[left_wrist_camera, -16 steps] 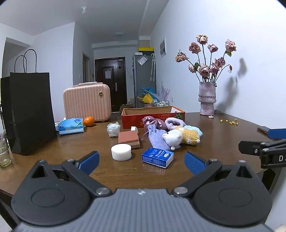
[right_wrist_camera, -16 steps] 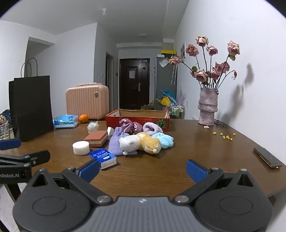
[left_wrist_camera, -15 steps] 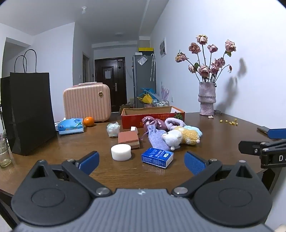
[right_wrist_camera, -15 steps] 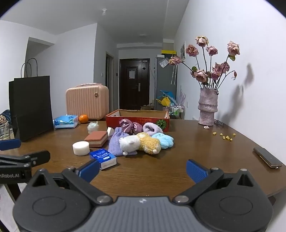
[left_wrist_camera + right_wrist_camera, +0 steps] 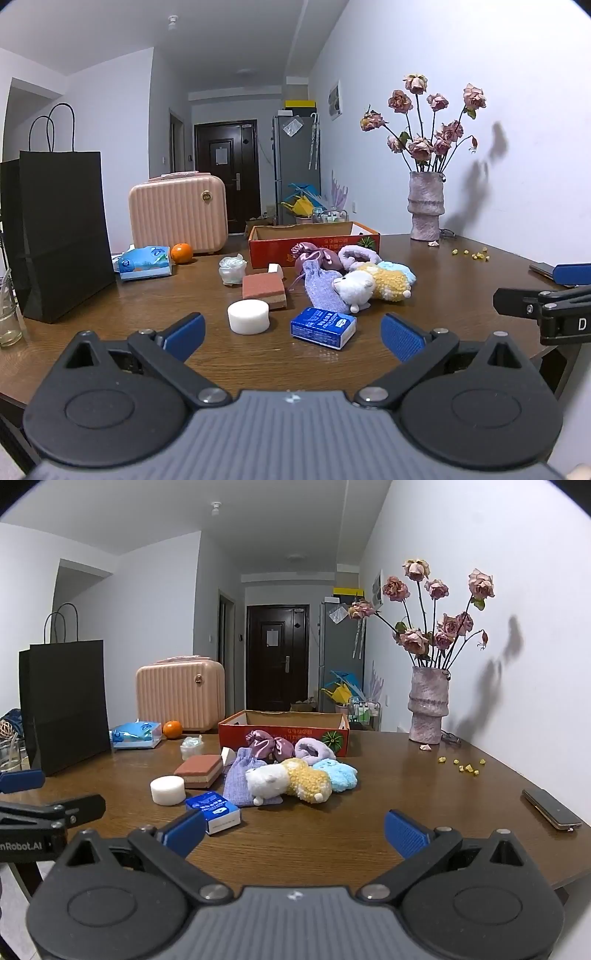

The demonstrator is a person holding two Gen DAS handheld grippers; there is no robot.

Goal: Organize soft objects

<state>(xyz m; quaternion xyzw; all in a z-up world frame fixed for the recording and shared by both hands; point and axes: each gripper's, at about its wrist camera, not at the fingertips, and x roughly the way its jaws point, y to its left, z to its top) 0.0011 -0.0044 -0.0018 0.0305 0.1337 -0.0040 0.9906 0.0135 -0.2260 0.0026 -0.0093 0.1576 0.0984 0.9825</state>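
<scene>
A heap of soft things lies mid-table before a red cardboard box [image 5: 314,242] [image 5: 282,731]: a white plush [image 5: 354,290] [image 5: 266,781], a yellow plush [image 5: 388,282] [image 5: 308,781], a light blue plush [image 5: 338,773], a lilac pouch [image 5: 323,286] [image 5: 238,779], a satin pouch [image 5: 319,256] [image 5: 266,746] and a lavender plush ring [image 5: 314,749]. A white round sponge [image 5: 248,316] [image 5: 167,790] and a brick-red sponge [image 5: 264,290] [image 5: 199,770] lie left of them. My left gripper [image 5: 291,334] and right gripper [image 5: 293,829] are open and empty, near the table's front edge, apart from the heap.
A blue carton [image 5: 323,326] [image 5: 214,810] lies nearest the grippers. A black paper bag [image 5: 59,232], a pink case [image 5: 177,214], a tissue pack [image 5: 146,262], an orange [image 5: 181,253] and a small jar [image 5: 232,269] stand at left. A vase of roses [image 5: 428,705] and a phone [image 5: 550,808] are at right.
</scene>
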